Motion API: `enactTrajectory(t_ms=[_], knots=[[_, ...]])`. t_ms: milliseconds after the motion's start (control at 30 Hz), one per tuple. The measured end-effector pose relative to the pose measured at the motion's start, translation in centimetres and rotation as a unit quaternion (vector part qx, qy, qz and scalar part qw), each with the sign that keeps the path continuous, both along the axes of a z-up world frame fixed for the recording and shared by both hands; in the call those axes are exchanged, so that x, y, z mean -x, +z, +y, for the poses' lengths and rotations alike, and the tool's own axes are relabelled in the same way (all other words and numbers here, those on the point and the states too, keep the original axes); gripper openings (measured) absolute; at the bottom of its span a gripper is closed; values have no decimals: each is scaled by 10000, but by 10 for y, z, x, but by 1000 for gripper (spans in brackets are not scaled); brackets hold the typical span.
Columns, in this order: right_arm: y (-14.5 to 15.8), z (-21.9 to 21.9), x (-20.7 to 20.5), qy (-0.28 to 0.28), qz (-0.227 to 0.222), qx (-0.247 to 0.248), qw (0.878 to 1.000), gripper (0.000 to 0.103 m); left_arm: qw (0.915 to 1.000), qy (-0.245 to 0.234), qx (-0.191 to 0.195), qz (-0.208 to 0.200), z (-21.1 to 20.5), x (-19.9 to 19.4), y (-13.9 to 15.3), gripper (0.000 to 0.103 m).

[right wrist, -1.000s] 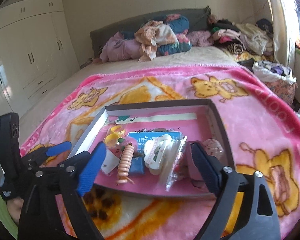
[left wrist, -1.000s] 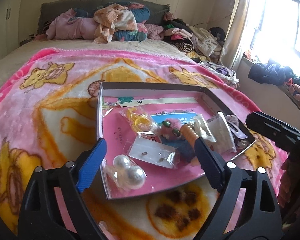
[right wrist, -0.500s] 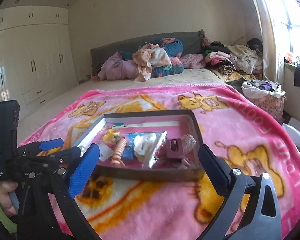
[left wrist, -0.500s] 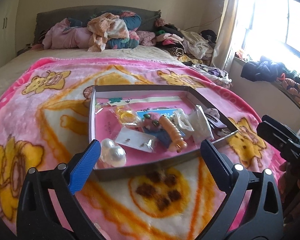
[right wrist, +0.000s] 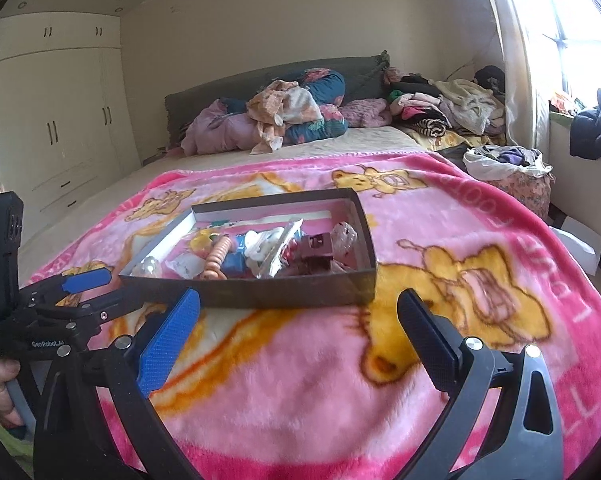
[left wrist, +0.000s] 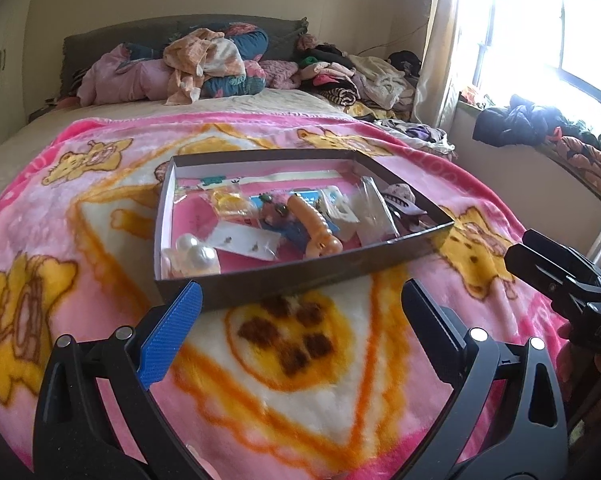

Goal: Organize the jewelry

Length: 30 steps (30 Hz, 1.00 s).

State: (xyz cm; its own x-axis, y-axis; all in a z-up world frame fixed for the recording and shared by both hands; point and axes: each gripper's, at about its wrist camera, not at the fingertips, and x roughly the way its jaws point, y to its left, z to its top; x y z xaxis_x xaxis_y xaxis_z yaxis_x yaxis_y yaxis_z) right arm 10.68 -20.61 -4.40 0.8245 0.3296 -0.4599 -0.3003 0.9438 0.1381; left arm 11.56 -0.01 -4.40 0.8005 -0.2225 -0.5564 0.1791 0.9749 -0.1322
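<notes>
A shallow dark box [left wrist: 284, 276] with a pink floor lies on the pink blanket; it also shows in the right wrist view [right wrist: 292, 290]. Inside lie bagged pearl earrings [left wrist: 194, 254], a clear bag of small studs [left wrist: 248, 245], a yellow item in a bag [left wrist: 230, 202], an orange spiral hair tie [left wrist: 318, 230] [right wrist: 218, 258], a white claw clip [right wrist: 262, 246] and a maroon clip [right wrist: 318, 246]. My left gripper [left wrist: 300, 316] is open and empty, short of the box's near wall. My right gripper [right wrist: 298, 318] is open and empty, also short of the box.
The pink cartoon blanket [left wrist: 300, 360] covers the bed. Piled clothes [left wrist: 204, 64] lie at the headboard and along the window side [right wrist: 448, 108]. A bag of clothes [right wrist: 508, 172] stands beside the bed. Wardrobes [right wrist: 56, 128] line the left wall.
Both grippers have drawn back from over the box and away from it, staying open. The box and its contents now look smaller and farther. Nothing was picked up.
</notes>
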Motion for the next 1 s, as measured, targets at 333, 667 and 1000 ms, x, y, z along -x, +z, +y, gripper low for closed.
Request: enactTrajectory(t_ms=[333,667,1000], knots=[[-11,-2,15,-125,-101,-30,9999,96,9999,59,-67,-119,-6,15,-8,91],[-12,2,21,-172,-267,125,9994,96,9988,189,-195,-405,-9,26,-7,91],[-16,10,24,-120,-315,338,9989,96,9977,313,-271,-534,-9,28,-6,91]])
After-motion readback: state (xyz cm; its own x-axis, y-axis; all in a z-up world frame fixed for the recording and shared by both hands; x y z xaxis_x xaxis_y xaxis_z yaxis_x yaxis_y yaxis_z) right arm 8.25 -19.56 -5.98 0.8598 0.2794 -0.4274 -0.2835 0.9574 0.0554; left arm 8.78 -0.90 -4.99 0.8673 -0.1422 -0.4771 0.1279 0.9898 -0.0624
